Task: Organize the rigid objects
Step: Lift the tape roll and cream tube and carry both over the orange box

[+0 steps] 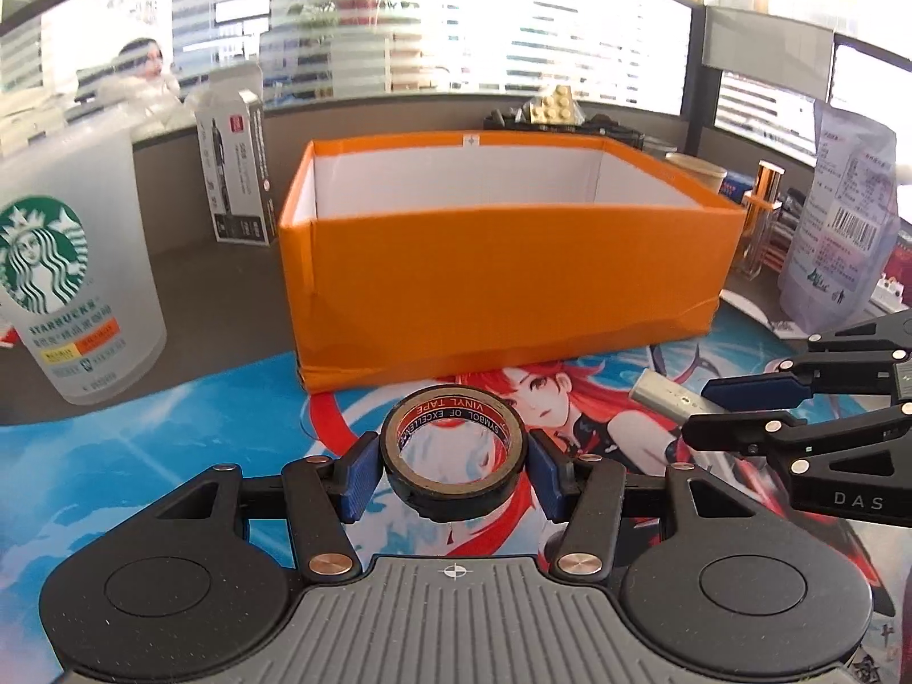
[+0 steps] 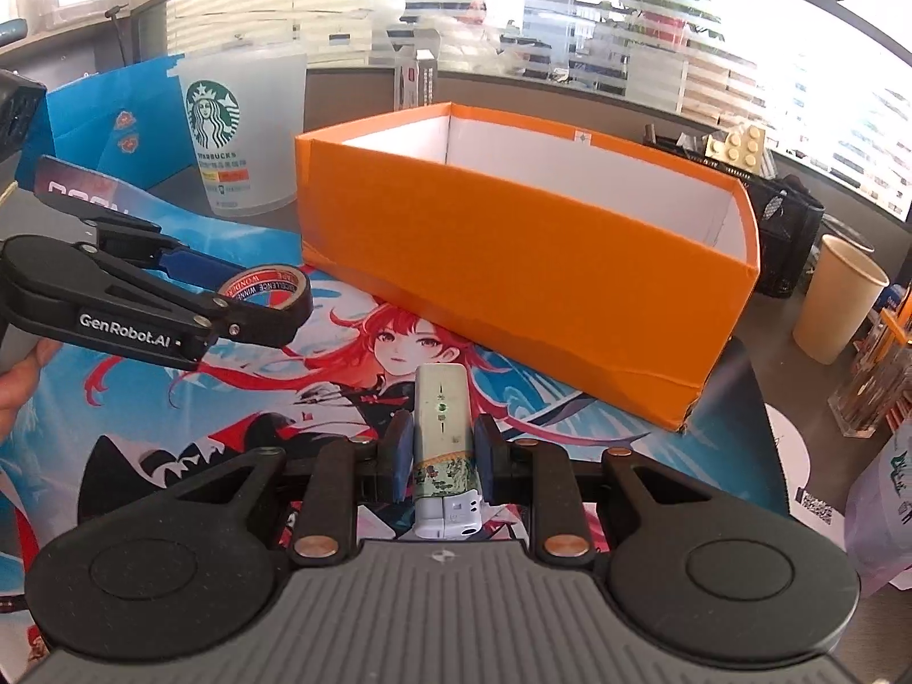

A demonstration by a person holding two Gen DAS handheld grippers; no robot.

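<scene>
Pinching a black roll of vinyl tape (image 1: 453, 453) between its blue pads (image 1: 359, 476), the left gripper (image 1: 453, 470) holds the roll just in front of the orange box (image 1: 501, 279), near its left front corner. The right gripper (image 2: 439, 456) clamps a white lighter (image 2: 443, 444), which points toward the box's front wall. Both items sit above the illustrated mat (image 2: 365, 359), with a strip of open mat between them and the box. The box's top is open, its white interior visible behind the rim. Left of the box stands a Starbucks cup (image 1: 62, 268); right of it, a paper cup (image 2: 838, 299).
</scene>
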